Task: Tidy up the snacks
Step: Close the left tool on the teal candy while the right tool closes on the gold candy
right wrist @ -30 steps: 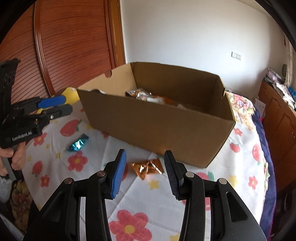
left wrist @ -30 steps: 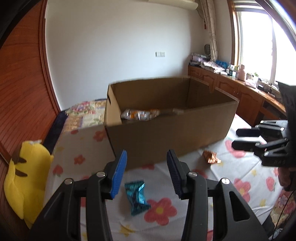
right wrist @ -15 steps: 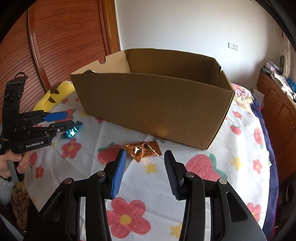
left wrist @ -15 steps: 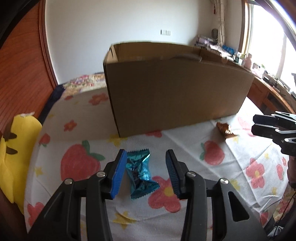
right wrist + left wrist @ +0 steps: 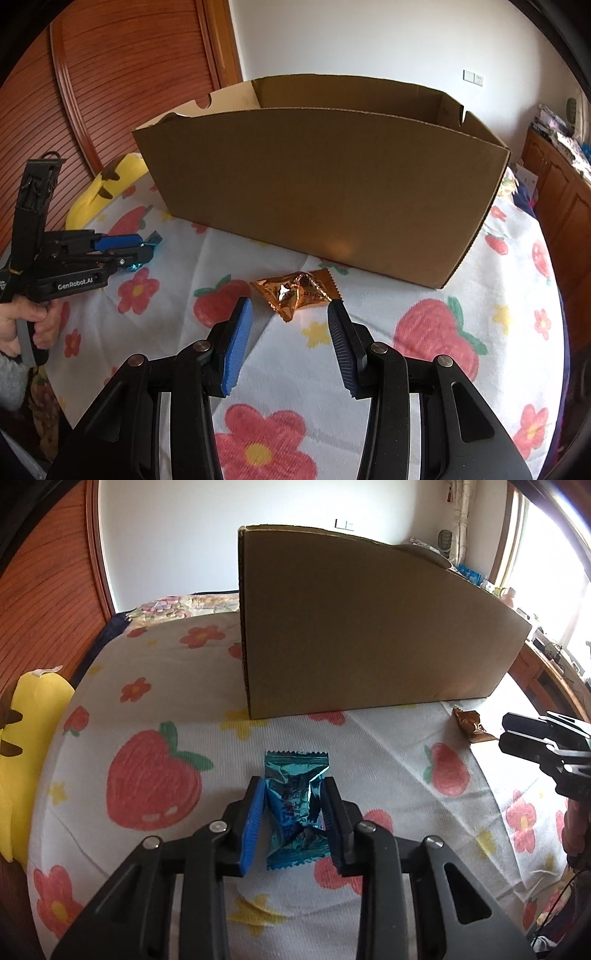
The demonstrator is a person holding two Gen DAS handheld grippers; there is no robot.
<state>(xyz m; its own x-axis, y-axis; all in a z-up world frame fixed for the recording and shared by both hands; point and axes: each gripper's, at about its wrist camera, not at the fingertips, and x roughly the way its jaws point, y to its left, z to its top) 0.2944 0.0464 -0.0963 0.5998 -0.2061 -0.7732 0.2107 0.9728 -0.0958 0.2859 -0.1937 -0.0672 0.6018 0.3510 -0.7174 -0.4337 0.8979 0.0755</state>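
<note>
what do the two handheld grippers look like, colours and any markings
Both are black plastic with silver screw heads. The left gripper and the right gripper each carry one bright blue ribbed pad and one dark navy ribbed pad. Seen from the right wrist view, the left gripper's side reads GenRobot.AI in white letters.

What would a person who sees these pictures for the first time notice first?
First, the big brown cardboard box standing on the cloth with printed strawberries and flowers. In front of it, the left gripper has been closing and now pinches a shiny blue foil snack packet. The right gripper hangs open just before a crinkled orange foil snack packet lying on the cloth.
</note>
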